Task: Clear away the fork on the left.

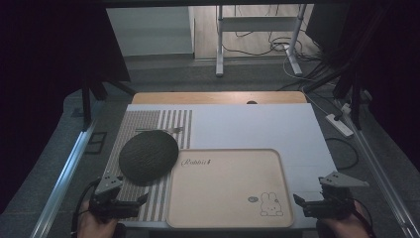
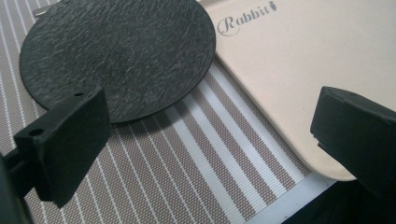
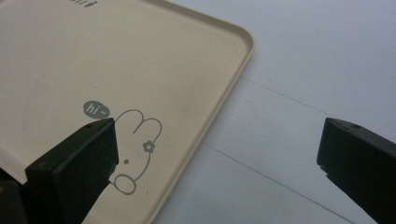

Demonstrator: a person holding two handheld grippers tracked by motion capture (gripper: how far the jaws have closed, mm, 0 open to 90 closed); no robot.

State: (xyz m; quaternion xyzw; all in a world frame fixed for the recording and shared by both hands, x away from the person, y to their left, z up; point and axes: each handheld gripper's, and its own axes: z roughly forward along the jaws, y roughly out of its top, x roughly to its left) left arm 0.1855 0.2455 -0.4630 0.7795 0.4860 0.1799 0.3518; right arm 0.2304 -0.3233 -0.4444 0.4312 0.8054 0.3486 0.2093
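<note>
fork (image 1: 171,130) behind black mat (image 1: 148,156), high view

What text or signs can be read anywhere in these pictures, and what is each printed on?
"Rabbit", in script with a small carrot mark after it: far left corner of the beige tray.
"hi~", in a grey speech bubble beside the rabbit drawing: near right corner of the same tray.
The dark round mat and striped placemat carry no text.

tray (image 1: 277,163): bare, open from above | dark round mat (image 1: 147,156): touches its left edge
</note>
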